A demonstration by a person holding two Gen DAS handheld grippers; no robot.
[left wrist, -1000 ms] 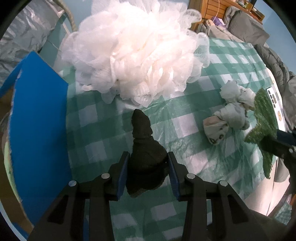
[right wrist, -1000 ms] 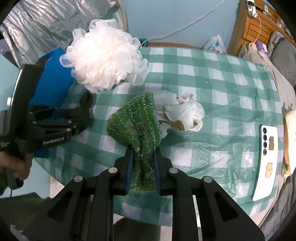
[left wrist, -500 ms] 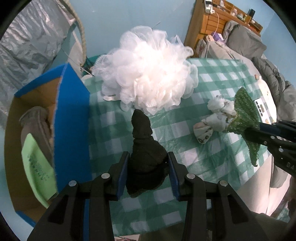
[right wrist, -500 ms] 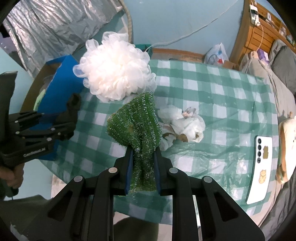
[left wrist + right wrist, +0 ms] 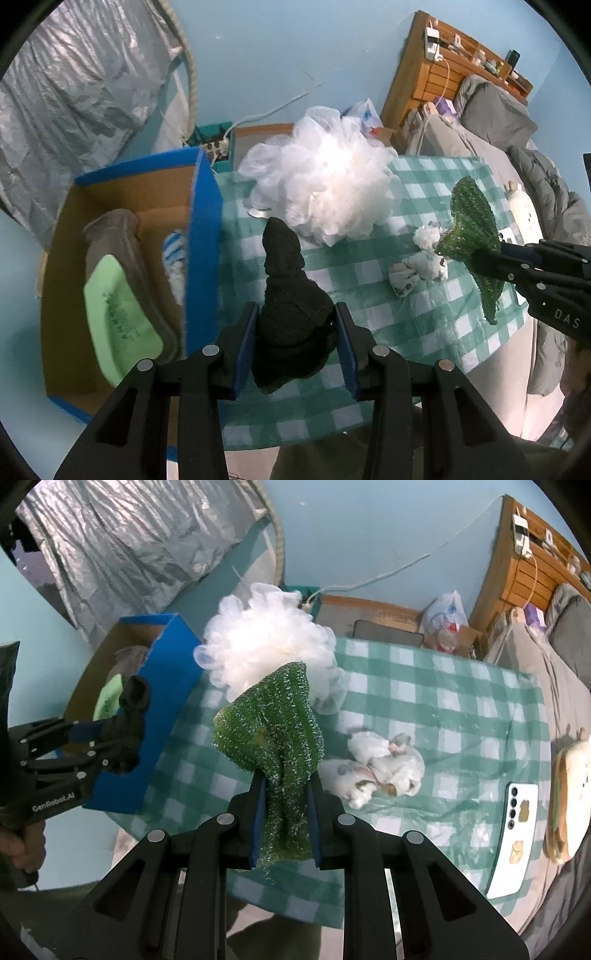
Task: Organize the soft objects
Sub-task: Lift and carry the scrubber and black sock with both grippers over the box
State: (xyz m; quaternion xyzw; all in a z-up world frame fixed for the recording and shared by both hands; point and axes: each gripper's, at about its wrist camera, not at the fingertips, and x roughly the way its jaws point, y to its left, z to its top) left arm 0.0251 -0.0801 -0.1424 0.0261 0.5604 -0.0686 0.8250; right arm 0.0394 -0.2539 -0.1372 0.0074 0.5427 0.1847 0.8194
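— Two grippers, both loaded? What has each got?

— Left gripper (image 5: 297, 345) has its fingers clamped on a dark rolled sock (image 5: 290, 295), held up above the checked surface (image 5: 369, 266) beside the blue cardboard box (image 5: 203, 236). Right gripper (image 5: 284, 823) has its fingers pinched tight on a green mesh scrubber (image 5: 277, 731), also off the surface.

— What lies on the surface?

— White bath pouf (image 5: 266, 650) at the far edge next to the box, a crumpled white cloth bundle (image 5: 380, 771) near the middle, a white phone (image 5: 515, 830) at the right edge.

— Inside the box?

— A grey item with a light green tag (image 5: 118, 306) and something blue-and-white striped (image 5: 175, 251).
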